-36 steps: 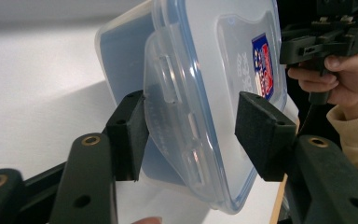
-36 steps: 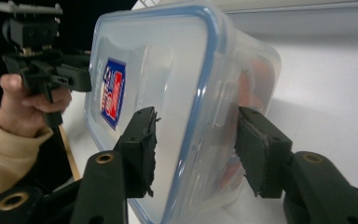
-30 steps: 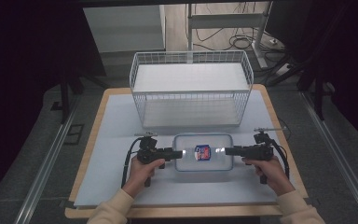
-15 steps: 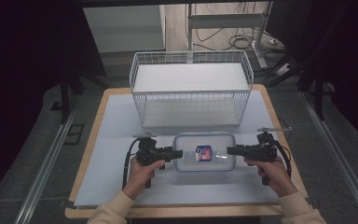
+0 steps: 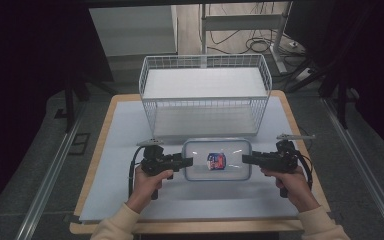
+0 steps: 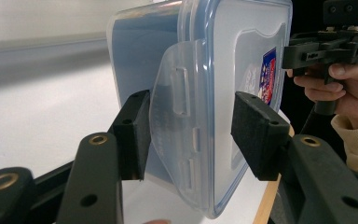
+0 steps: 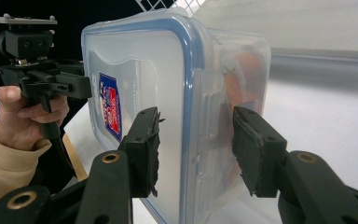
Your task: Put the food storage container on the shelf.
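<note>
A clear plastic container with a blue-rimmed lid and a red and blue label hangs just above the white mat, in front of the wire basket. My left gripper is shut on its left end and my right gripper on its right end. In the left gripper view the pads clamp the container across lid and base, around a loose latch flap. In the right gripper view the pads squeeze the container the same way, with something orange dimly visible inside.
A white wire basket stands behind the container at the middle of the table. The white mat covers the wooden tabletop. Dark floor, rails and cables surround the table.
Both grippers have risen slightly, carrying the container between them. The grips look the same.
</note>
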A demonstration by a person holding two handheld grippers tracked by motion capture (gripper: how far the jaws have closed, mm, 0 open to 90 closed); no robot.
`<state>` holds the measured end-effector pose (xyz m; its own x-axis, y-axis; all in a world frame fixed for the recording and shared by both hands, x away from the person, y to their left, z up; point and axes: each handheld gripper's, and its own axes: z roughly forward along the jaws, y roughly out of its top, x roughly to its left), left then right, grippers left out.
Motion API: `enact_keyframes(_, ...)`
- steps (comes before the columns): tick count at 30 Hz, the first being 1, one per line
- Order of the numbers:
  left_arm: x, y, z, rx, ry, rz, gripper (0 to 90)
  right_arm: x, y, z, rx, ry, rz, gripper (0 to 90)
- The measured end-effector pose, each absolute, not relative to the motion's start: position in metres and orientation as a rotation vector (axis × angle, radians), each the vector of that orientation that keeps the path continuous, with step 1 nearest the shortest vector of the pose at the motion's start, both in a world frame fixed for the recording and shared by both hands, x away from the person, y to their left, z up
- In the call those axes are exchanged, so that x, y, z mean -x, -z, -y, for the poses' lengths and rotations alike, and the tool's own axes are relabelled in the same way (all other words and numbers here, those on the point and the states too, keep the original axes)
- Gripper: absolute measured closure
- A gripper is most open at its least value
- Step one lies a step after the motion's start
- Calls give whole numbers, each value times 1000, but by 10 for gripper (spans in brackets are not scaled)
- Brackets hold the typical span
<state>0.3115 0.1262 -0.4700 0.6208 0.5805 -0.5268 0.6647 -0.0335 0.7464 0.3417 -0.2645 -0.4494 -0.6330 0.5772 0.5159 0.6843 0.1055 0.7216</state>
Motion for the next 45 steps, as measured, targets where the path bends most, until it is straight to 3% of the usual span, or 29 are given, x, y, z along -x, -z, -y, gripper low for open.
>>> enact_keyframes(19, -313, 449, -135, -1700, 43, -1001, 489, -344, 429, 257, 1248, 1639, 2290, 528)
enact_keyframes(45, -333, 382, -151, -1668, -43, -945, 490, -367, 359, 239, 1168, 1748, 2350, 528)
